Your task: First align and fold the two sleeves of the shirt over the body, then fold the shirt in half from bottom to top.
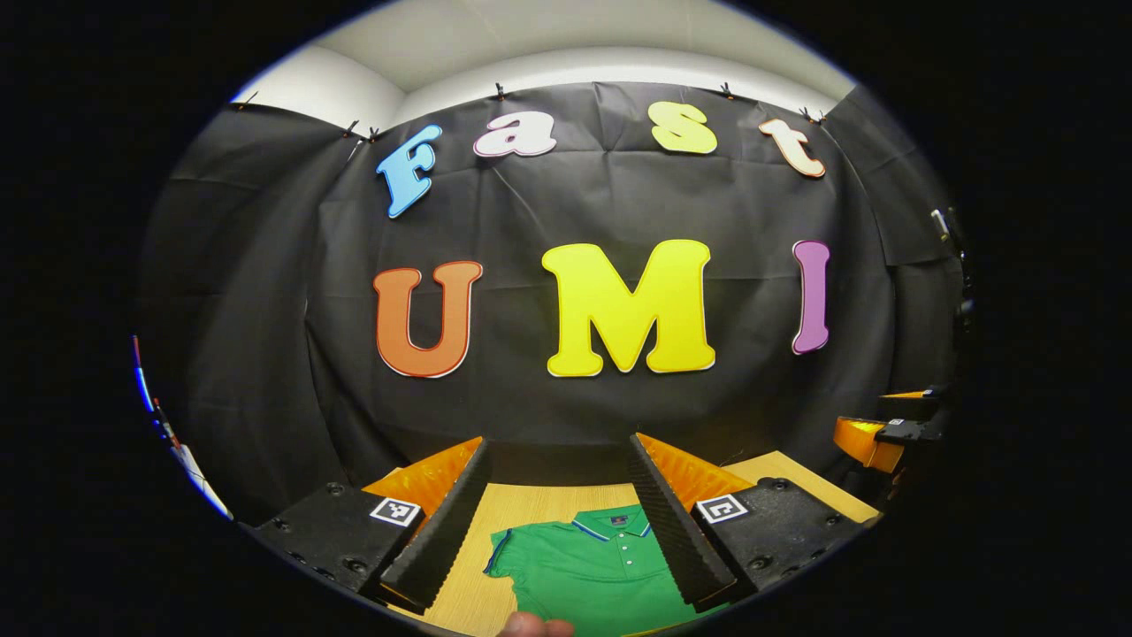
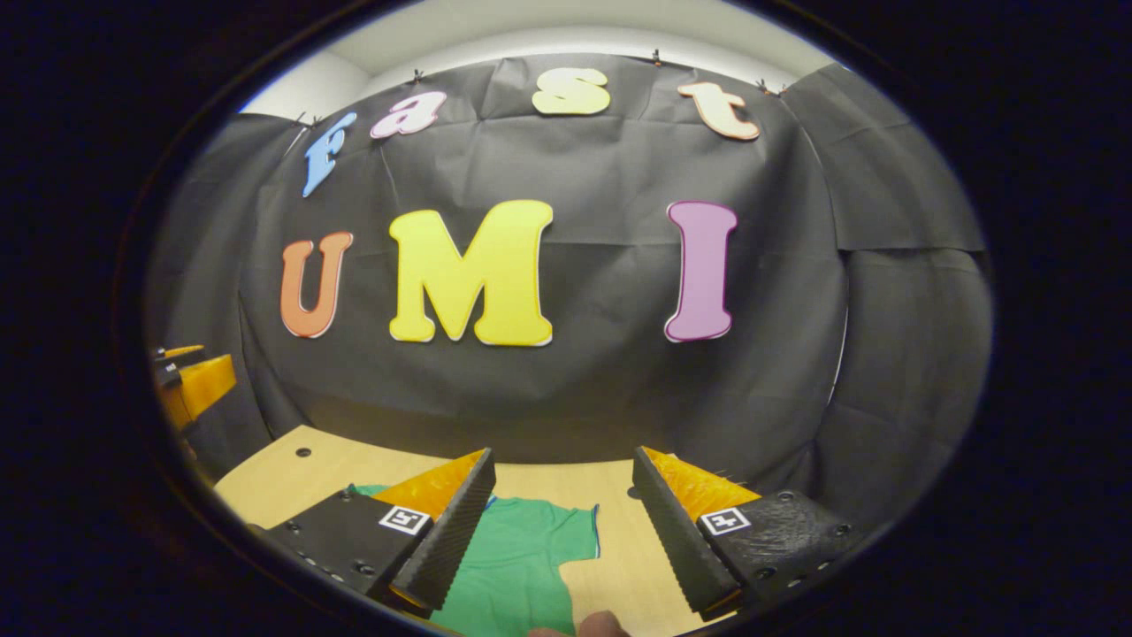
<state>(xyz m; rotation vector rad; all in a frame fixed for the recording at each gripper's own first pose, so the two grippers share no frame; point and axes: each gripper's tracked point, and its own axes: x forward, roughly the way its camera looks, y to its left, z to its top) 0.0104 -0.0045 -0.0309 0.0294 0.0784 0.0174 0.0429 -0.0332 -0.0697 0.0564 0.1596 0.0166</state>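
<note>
Lying flat on the wooden surface (image 1: 522, 513), the green shirt (image 1: 601, 566) has its collar toward the far wall and both short sleeves spread out. The left gripper (image 1: 559, 522) hangs above the shirt's collar area with its jaws spread wide, holding nothing. The right gripper (image 2: 562, 531) hangs above the right sleeve (image 2: 566, 535), jaws also spread and empty.

left claw (image 1: 559, 518) jaws spread wide; right claw (image 2: 559, 531) jaws spread wide, both held aloft.
</note>
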